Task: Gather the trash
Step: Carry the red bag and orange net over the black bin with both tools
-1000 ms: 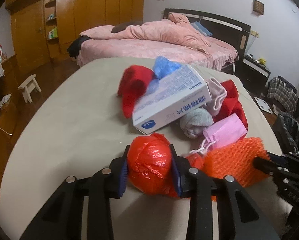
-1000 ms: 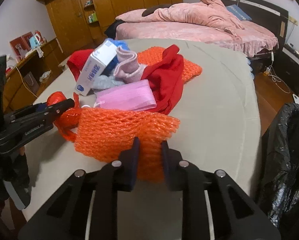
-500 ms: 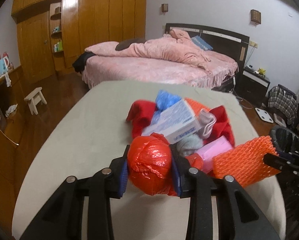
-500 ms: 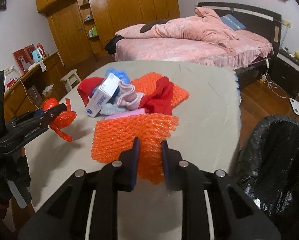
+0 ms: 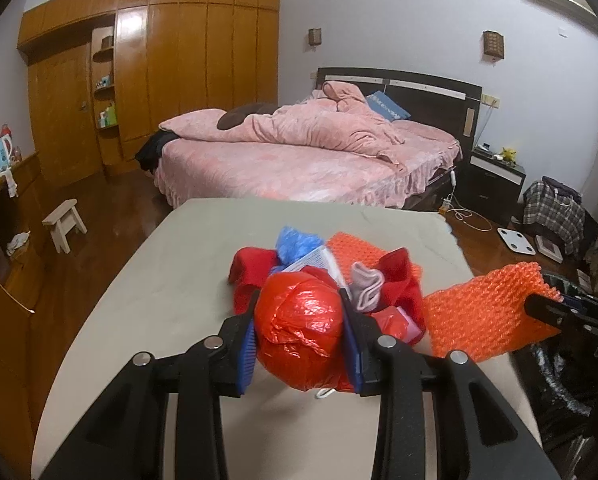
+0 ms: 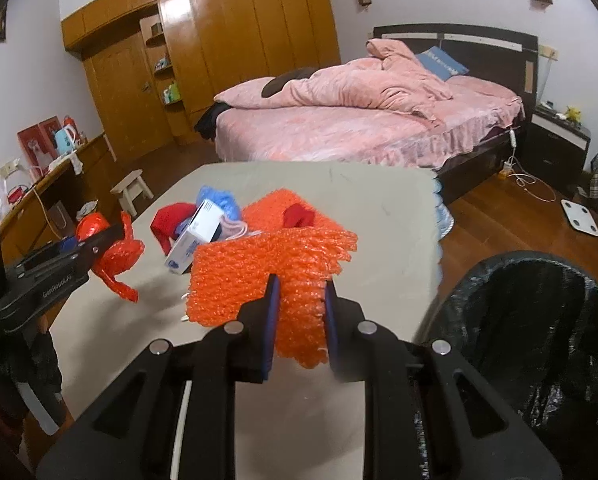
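Gripping a crumpled red plastic bag (image 5: pixel 299 326), the left gripper (image 5: pixel 299 334) holds it clear above the beige table (image 5: pixel 159 300). The right gripper (image 6: pixel 298 312) is clamped on an orange foam net sheet (image 6: pixel 267 268), also lifted. A bin with a black liner (image 6: pixel 539 340) stands just beside the table's right edge. Mixed clutter stays piled mid-table.

A pink-quilted bed (image 5: pixel 299 152) with dark headboard (image 5: pixel 419 88) stands beside tall wooden wardrobes (image 5: pixel 171 64), on glossy wood floor (image 5: pixel 111 216).
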The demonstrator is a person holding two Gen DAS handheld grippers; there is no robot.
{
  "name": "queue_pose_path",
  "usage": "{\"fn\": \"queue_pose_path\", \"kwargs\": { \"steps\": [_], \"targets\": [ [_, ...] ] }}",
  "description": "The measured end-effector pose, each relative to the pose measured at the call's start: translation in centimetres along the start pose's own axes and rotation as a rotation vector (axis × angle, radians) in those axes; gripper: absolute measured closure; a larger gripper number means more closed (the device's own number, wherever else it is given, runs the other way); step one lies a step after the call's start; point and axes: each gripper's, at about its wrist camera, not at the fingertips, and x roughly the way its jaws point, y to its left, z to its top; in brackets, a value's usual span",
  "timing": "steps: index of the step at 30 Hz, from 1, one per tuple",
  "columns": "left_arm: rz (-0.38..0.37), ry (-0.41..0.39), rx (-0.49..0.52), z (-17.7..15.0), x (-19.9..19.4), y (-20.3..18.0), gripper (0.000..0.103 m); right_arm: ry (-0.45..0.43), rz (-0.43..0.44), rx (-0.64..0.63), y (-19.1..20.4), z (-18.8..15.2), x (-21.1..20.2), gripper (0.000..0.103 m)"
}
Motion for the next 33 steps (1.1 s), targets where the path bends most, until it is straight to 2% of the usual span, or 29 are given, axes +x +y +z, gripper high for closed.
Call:
{"fn": "queue_pose_path", "kwargs": {
  "steps": [15,33],
  "targets": [
    [-0.087,-0.032,0.054,1.5,-1.2,-5.2,0.067,-0.077,-0.077,0.051,-3.6,0.3,-4.6,0.083],
    [-0.239,-0.059,0.132,2.6,-1.9,-13.8,0.067,-0.127,-0.212,0.118,-9.5,-1.2,-10.1,0.083]
  ]
}}
